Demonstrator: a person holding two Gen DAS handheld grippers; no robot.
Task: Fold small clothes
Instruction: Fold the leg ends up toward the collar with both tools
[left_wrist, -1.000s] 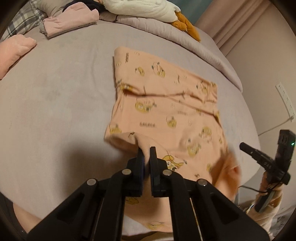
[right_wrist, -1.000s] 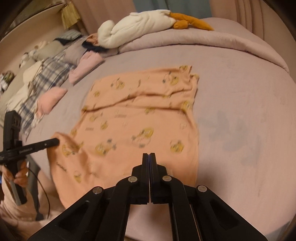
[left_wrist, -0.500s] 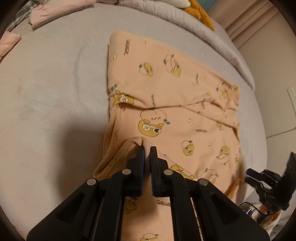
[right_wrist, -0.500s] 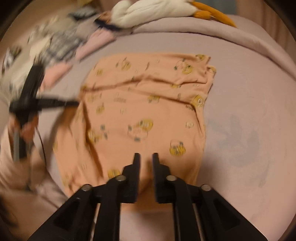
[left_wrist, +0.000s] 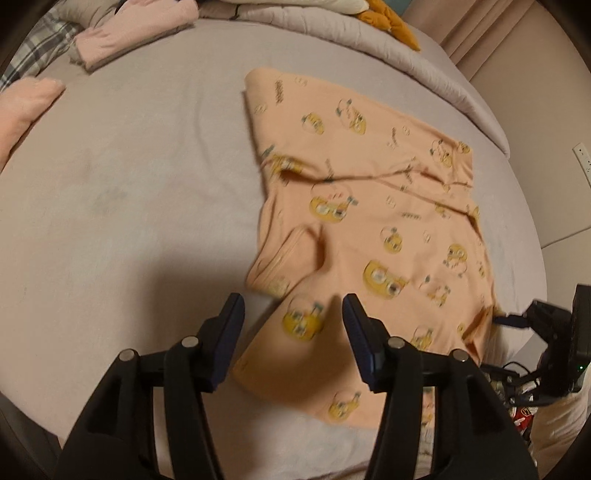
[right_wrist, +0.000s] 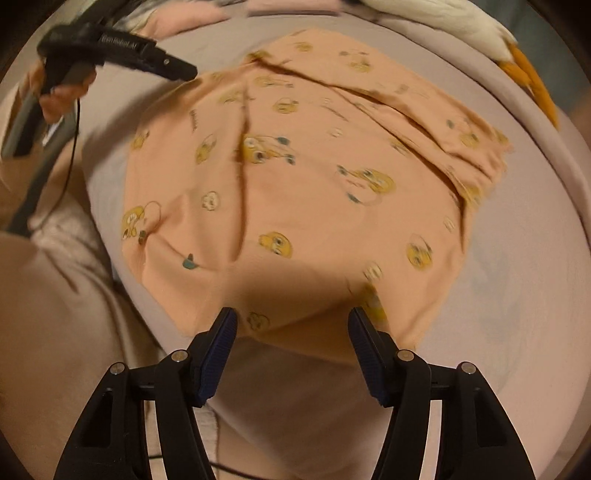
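tools, two: left tool (left_wrist: 293, 314) and right tool (right_wrist: 293, 326) both spread, empty, over one peach garment (left_wrist: 369, 229).

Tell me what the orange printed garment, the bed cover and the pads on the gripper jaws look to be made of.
Orange garment: soft matte knit, likely cotton jersey; it drapes, creases, and shows a stitched hem. Bed cover: matte grey-lilac woven or brushed fabric, with shallow wrinkles and no sheen. Left gripper and right gripper: rigid black plastic by the look, with dark blue ribbed pads, probably rubber.
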